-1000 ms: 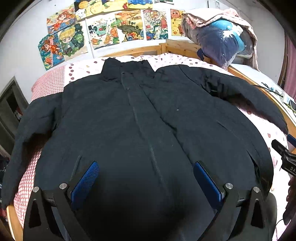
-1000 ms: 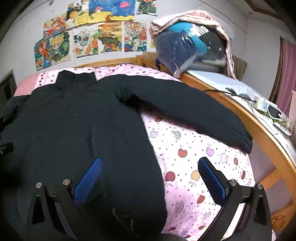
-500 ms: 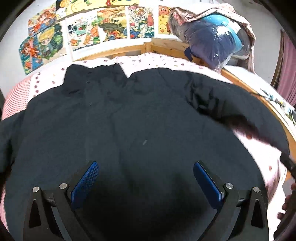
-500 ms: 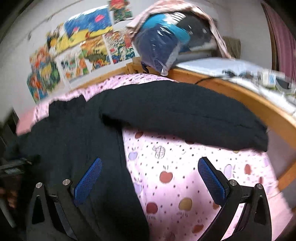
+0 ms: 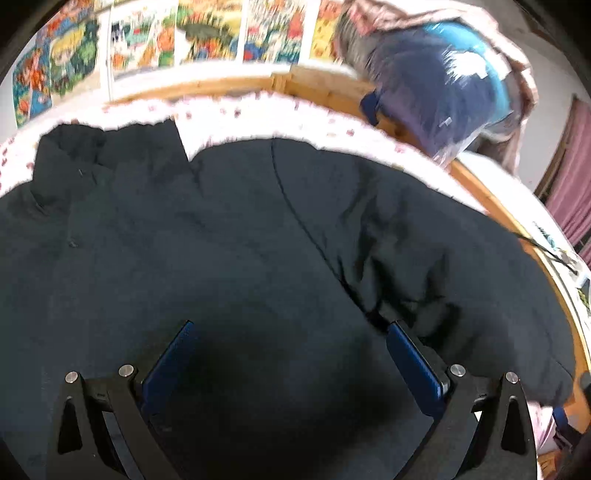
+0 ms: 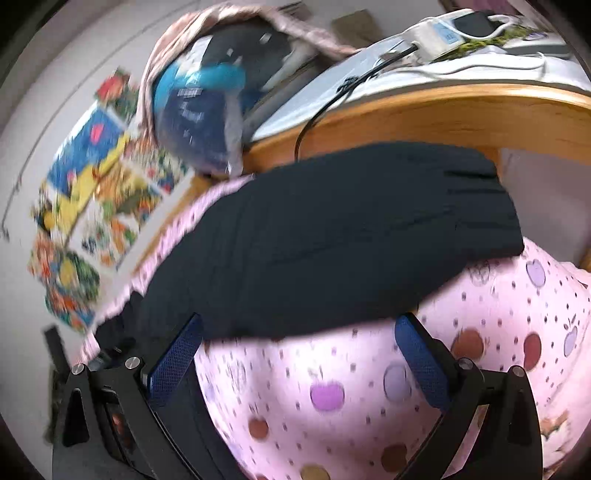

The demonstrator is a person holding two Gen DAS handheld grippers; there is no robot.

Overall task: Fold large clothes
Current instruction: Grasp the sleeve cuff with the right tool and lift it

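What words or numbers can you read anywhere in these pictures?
None can be read.
Blue bag: pale print, too blurred.
Wall pictures: cartoon drawings, any lettering too blurred.
White device on the desk: blue label, too small.
Black jacket: no label showing.
Pink sheet: only apples and dots.
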